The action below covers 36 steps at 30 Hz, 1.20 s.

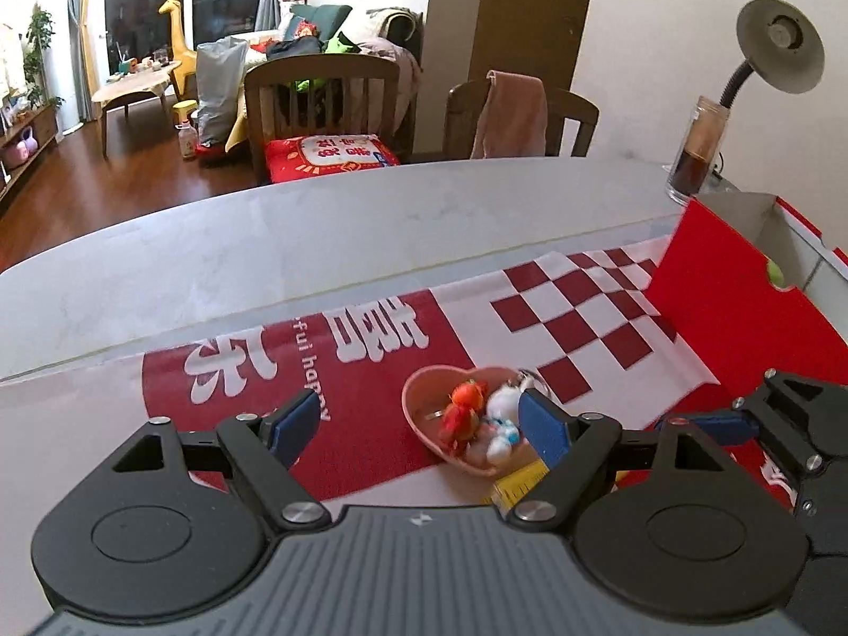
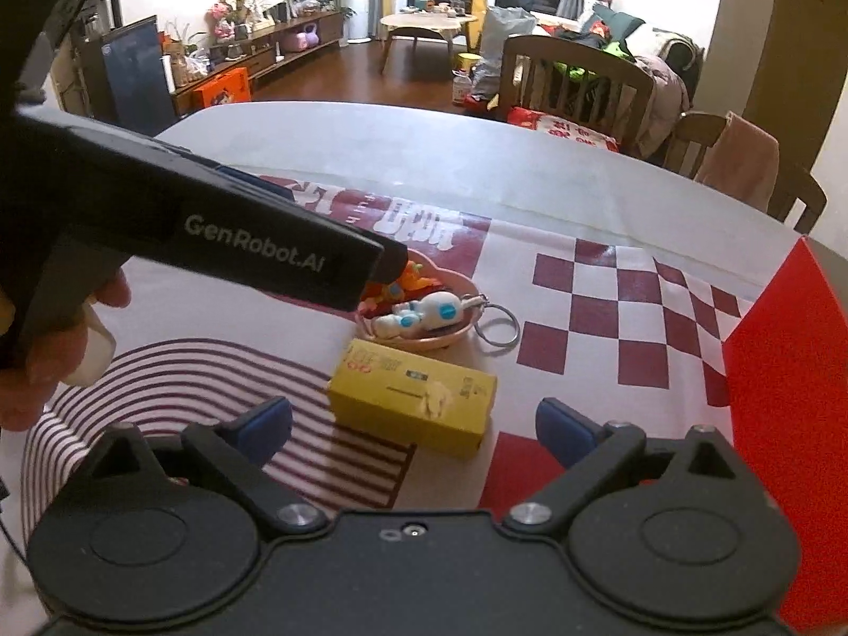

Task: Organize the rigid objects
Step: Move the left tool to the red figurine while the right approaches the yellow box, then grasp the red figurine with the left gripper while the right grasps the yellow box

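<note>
A pink heart-shaped dish (image 1: 424, 397) (image 2: 450, 336) sits on the red-and-white cloth. It holds an orange-red toy (image 1: 464, 413) and a white-and-blue figure on a key ring (image 1: 501, 413) (image 2: 424, 312). A yellow box (image 2: 413, 403) (image 1: 517, 485) lies just in front of the dish. My left gripper (image 1: 421, 424) is open, its right finger over the dish's near side. My right gripper (image 2: 413, 429) is open, its fingers either side of the yellow box and a little short of it. The left gripper's body (image 2: 212, 233) hides the dish's left part in the right wrist view.
A red open box (image 1: 742, 291) (image 2: 784, 371) stands at the right of the cloth. A glass jar (image 1: 694, 153) and a desk lamp (image 1: 779, 45) stand at the far right. Wooden chairs (image 1: 318, 100) stand beyond the table's far edge.
</note>
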### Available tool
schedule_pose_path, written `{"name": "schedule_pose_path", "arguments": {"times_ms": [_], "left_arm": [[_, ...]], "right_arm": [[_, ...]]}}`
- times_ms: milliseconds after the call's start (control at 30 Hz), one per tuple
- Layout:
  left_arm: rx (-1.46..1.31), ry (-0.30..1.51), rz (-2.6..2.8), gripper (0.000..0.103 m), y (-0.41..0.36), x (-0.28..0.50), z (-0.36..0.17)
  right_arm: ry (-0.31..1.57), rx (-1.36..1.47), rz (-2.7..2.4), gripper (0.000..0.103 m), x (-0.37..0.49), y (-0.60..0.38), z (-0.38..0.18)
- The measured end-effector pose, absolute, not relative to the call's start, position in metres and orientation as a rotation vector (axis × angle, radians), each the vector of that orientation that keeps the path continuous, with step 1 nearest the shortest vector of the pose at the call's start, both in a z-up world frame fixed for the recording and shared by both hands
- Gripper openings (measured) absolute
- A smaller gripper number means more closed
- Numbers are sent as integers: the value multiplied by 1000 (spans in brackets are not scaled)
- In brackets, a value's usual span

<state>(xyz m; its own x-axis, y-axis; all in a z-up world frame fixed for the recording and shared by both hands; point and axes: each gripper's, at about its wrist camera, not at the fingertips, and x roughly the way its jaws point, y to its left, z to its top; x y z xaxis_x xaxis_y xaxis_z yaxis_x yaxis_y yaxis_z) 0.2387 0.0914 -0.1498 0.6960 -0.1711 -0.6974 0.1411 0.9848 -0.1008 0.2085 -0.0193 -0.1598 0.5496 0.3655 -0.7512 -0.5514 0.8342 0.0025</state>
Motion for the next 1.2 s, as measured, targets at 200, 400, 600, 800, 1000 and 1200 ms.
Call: {"name": "schedule_pose_path", "arguments": {"times_ms": [200, 400, 600, 800, 1000, 1200], "left_arm": [[3, 775, -217, 51, 86, 250, -157], [34, 770, -262, 32, 82, 256, -162], [51, 776, -297, 25, 76, 260, -165], [-15, 830, -315, 19, 79, 270, -173], [-65, 848, -311, 16, 83, 273, -173], [-110, 845, -276, 15, 89, 271, -165]], "right_arm": [[849, -230, 546, 94, 212, -17, -167], [861, -228, 541, 88, 215, -14, -171], [872, -223, 524, 79, 221, -12, -174], [873, -218, 525, 75, 222, -11, -173], [860, -220, 511, 73, 221, -11, -172], [846, -210, 506, 73, 211, -21, -161]]}}
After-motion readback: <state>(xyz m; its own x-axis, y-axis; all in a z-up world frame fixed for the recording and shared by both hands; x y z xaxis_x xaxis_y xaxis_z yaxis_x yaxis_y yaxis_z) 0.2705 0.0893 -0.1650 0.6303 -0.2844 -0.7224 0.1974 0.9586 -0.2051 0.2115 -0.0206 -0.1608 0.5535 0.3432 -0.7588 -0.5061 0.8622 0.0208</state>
